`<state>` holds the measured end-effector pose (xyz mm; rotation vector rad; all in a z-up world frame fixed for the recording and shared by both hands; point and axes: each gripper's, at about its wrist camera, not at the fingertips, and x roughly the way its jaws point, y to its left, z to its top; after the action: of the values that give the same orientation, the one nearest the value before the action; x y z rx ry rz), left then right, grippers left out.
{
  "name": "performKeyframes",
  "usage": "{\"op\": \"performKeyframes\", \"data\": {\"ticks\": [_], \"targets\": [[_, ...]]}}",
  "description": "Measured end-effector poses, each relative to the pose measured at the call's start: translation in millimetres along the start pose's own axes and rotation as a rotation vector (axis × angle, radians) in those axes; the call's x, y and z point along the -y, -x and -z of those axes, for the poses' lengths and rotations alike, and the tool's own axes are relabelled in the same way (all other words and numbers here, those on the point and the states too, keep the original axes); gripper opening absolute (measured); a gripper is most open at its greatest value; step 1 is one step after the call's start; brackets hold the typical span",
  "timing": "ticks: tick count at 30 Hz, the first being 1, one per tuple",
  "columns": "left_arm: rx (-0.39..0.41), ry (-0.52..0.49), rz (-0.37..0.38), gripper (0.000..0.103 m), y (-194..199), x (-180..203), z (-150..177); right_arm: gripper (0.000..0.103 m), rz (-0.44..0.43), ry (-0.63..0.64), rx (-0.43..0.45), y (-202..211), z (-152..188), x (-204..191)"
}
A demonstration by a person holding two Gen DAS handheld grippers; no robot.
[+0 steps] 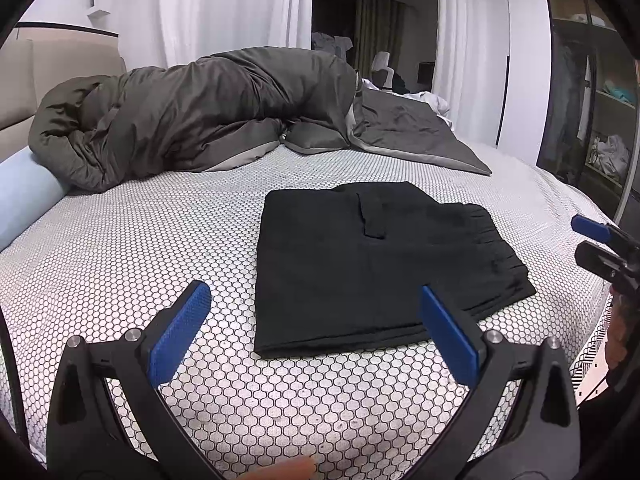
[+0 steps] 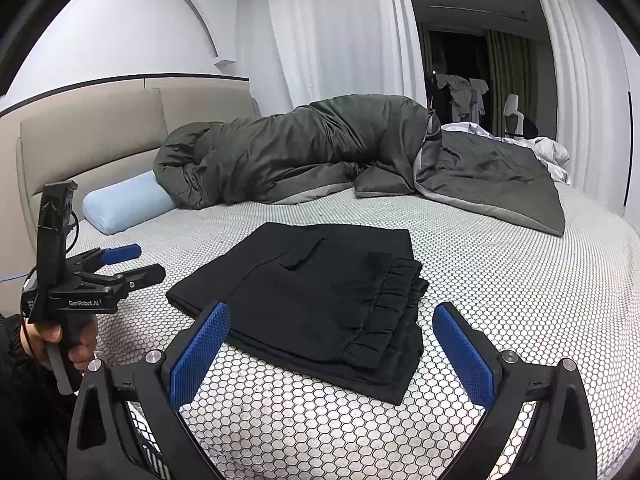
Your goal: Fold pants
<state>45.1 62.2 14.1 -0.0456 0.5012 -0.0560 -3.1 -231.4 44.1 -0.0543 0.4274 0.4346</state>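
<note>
Black pants lie folded into a flat rectangle on the bed, elastic waistband on top at the right; they also show in the right wrist view. My left gripper is open and empty, held just in front of the pants' near edge. It also shows in the right wrist view at the left, apart from the pants. My right gripper is open and empty, its blue pads either side of the waistband end, above it. Its tip shows in the left wrist view at the right edge.
The bed sheet has a white honeycomb pattern. A rumpled dark grey duvet lies across the back of the bed. A light blue bolster lies by the beige headboard. An open wardrobe stands at the right.
</note>
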Motion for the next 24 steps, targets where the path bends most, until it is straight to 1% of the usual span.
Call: {"op": "performKeyframes", "data": {"ticks": [7,24], "targets": [[0.011,-0.016,-0.002,0.103,2.3,1.6,0.3,0.103,0.003,-0.002,-0.004,-0.1,-0.4,0.0],[0.021,-0.005,0.0,0.103,6.8,-0.9,-0.1,0.103,0.009,0.001,-0.014,-2.3,-0.6,-1.3]]}}
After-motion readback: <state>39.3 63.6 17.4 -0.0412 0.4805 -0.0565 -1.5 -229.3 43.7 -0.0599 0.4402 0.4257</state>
